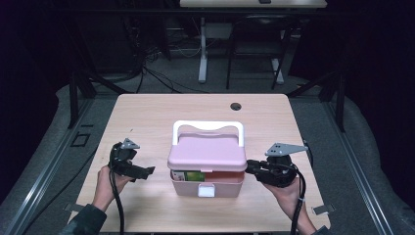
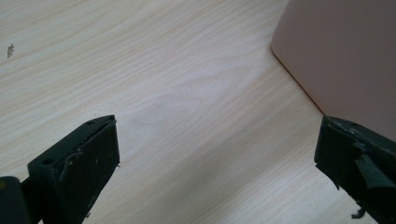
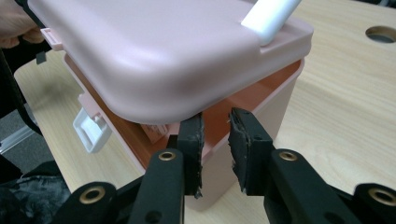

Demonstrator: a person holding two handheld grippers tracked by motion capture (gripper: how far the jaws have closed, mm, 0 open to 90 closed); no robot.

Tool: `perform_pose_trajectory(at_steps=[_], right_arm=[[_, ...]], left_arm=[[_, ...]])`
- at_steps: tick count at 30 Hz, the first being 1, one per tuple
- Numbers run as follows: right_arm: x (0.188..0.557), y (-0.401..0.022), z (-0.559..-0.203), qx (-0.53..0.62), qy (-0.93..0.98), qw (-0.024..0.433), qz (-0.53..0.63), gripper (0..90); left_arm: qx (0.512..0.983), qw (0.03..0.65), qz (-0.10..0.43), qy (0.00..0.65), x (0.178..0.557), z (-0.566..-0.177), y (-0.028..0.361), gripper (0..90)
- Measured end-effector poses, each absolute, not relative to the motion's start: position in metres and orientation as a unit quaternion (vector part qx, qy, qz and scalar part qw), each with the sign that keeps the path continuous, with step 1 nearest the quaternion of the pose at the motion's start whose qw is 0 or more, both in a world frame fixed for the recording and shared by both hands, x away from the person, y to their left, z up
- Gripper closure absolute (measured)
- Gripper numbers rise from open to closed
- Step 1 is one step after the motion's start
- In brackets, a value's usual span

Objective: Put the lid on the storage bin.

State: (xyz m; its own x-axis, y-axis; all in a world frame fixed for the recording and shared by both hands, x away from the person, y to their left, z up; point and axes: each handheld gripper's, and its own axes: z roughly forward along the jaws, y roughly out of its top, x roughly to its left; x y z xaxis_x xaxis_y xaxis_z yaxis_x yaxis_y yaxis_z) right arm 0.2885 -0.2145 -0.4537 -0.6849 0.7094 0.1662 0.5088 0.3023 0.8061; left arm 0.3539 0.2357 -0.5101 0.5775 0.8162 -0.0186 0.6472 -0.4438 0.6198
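Forearms enter at bottom edge, one gripper per hand. L gripper (image 1: 147, 171) sits just beside the pale pink plastic storage box (image 1: 207, 185), jaws spread wide w/ nothing between, probably waiting to steady it. Box is mid-table on the light wood tabletop (image 1: 147, 112), lid ajar, white handle (image 1: 208, 126) folded back. R gripper (image 3: 215, 135) is at the lid's edge, jaws narrowly apart, holding nothing, likely propping or lowering the lid. Contents mostly hidden; a green/red pack can't be read.

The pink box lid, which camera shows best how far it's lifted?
The right gripper view: the lid fills the frame, tilted up with a gap above the box rim. The high view shows the lid from above, gap barely visible. The left gripper view catches just a box wall.
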Motion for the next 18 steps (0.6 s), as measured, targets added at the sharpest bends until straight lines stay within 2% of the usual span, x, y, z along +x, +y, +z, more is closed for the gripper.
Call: perform_pose_trajectory(at_steps=[12, 18], right_arm=[[0.285, -0.216, -0.463, 0.392, 0.811, 0.106, 0.421, 69.6], [0.282, -0.22, -0.468, 0.401, 0.815, 0.104, 0.404, 64.1]], left_arm=[[0.84, 0.29, 0.138, 0.437, 0.355, -0.513, 0.235, 0.1], [0.841, 0.287, 0.139, 0.438, 0.355, -0.514, 0.235, 0.1]])
